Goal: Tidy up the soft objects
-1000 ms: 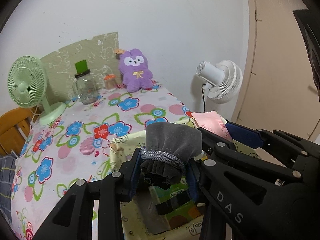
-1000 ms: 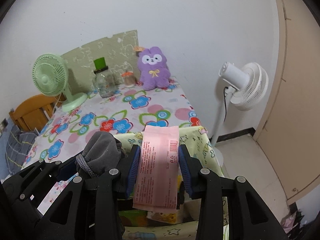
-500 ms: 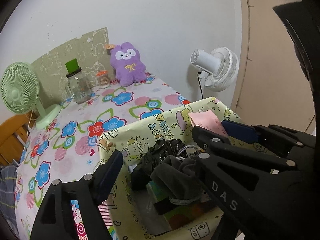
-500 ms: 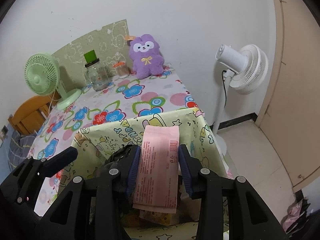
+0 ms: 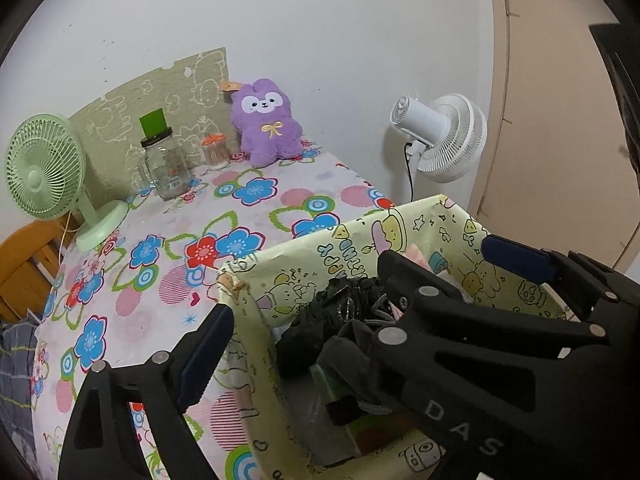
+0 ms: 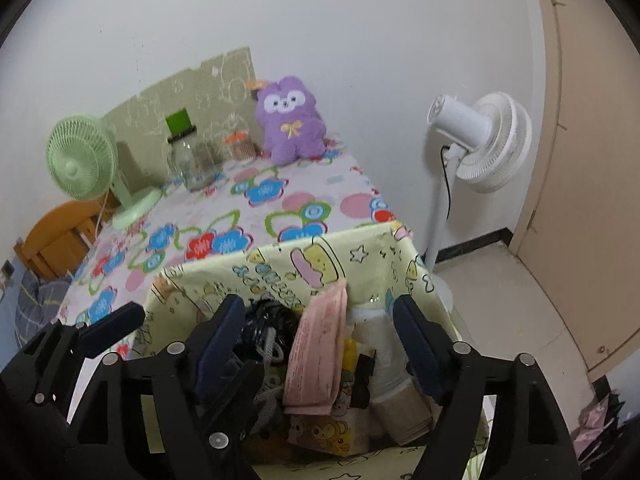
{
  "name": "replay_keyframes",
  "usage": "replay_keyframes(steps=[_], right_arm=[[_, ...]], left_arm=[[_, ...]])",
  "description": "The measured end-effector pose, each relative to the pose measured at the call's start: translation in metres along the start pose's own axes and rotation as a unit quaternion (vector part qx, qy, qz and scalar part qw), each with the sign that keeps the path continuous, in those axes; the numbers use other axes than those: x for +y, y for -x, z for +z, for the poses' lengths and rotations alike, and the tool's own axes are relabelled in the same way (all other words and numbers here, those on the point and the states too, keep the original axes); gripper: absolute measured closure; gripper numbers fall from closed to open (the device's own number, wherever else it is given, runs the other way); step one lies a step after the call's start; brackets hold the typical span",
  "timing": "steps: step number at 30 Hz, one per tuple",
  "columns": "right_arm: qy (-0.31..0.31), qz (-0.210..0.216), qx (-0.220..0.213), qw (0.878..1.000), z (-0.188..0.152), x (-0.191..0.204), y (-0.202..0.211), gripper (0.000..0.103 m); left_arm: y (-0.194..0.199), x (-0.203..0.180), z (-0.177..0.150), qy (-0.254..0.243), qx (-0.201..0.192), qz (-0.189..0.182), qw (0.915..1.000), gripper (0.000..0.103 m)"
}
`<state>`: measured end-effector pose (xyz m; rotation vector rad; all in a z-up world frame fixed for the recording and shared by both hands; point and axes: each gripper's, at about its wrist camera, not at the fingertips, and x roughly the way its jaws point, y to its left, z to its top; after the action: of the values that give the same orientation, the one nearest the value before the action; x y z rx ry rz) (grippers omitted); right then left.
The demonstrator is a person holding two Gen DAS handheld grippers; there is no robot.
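Right wrist: pink packet [image 6: 316, 354] lies free between spread right gripper [image 6: 320, 344].

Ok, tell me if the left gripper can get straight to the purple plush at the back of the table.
Probably yes. The left gripper is open and empty, and the floral tablecloth between it and the purple plush looks bare; the glass jar and green fan stand off to the left.

Flowered table [image 5: 280, 208]: fan [image 5: 48, 172], jar [image 5: 164, 164], plush [image 5: 266, 124], bin [image 5: 400, 232].

Two fans, green [image 5: 44, 172] and white [image 5: 442, 138], one plush [image 5: 266, 122], two jars [image 5: 164, 164] [image 5: 215, 152], one basket [image 5: 400, 220].
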<state>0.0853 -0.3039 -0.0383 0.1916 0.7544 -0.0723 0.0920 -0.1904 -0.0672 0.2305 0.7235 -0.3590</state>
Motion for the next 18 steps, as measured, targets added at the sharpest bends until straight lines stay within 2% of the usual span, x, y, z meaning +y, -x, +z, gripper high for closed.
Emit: replay_keyframes(steps=[5,10,18], right_arm=[[0.01,0.0,-0.001,1.0,-0.001,0.01,0.008,0.02],[0.007,-0.004,-0.026,1.0,-0.003,0.021,0.025,0.006],[0.018,0.011,-0.047,0.999,-0.007,0.046,0.051,0.004]], left_arm=[[0.011,0.01,-0.002,0.014,-0.005,0.004,0.9999,0.003],[0.026,0.022,-0.006,0.027,-0.012,0.011,0.9995,0.0],[0.056,0.045,-0.016,0.047,-0.036,0.029,0.9978,0.0]])
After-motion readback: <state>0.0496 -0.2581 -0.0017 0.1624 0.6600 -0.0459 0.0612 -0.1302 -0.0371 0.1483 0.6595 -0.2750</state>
